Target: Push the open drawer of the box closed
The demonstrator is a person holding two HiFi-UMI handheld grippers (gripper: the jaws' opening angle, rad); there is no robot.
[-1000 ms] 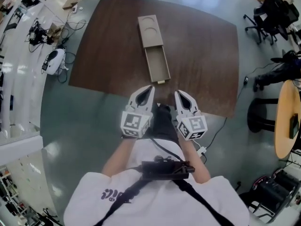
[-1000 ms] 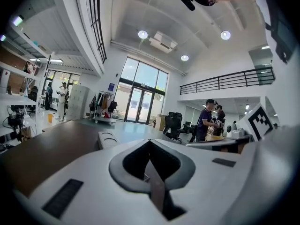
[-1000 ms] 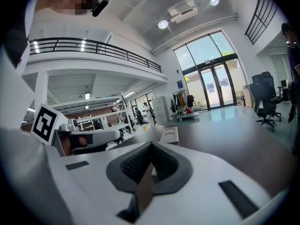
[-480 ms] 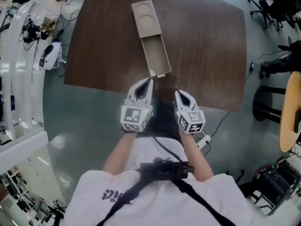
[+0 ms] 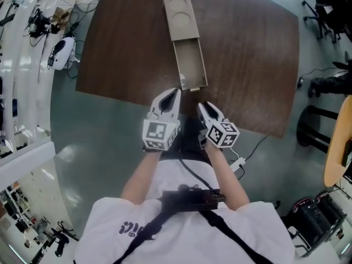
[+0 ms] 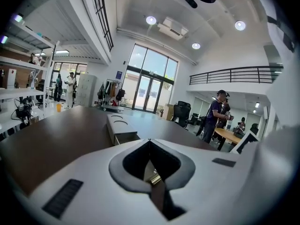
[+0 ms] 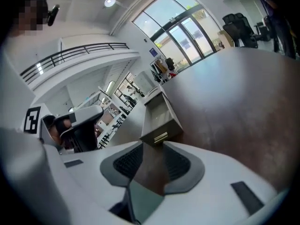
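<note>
A long tan box (image 5: pixel 181 18) lies on the dark wooden table (image 5: pixel 247 54), its drawer (image 5: pixel 190 64) pulled out toward me. The drawer front (image 5: pixel 193 88) with a small metal handle sits near the table's near edge. My left gripper (image 5: pixel 176 92) hovers just left of the drawer front, jaws shut and empty (image 6: pixel 149 142). My right gripper (image 5: pixel 201 106) is below and slightly right of the drawer front, angled toward it. Its jaws are opening with nothing between them (image 7: pixel 153 146). The drawer (image 7: pixel 159 118) shows straight ahead in the right gripper view.
The table's near edge (image 5: pixel 137 100) runs just in front of both grippers. Office chairs (image 5: pixel 330 4) stand at the right beside a round wooden table (image 5: pixel 338 147). Cables and a white device (image 5: pixel 59 54) lie on the floor at the left. People stand far off (image 6: pixel 218 111).
Both grippers have come closer to the drawer front. The right gripper has turned left toward it, and its jaws have parted. The left gripper stays shut.
</note>
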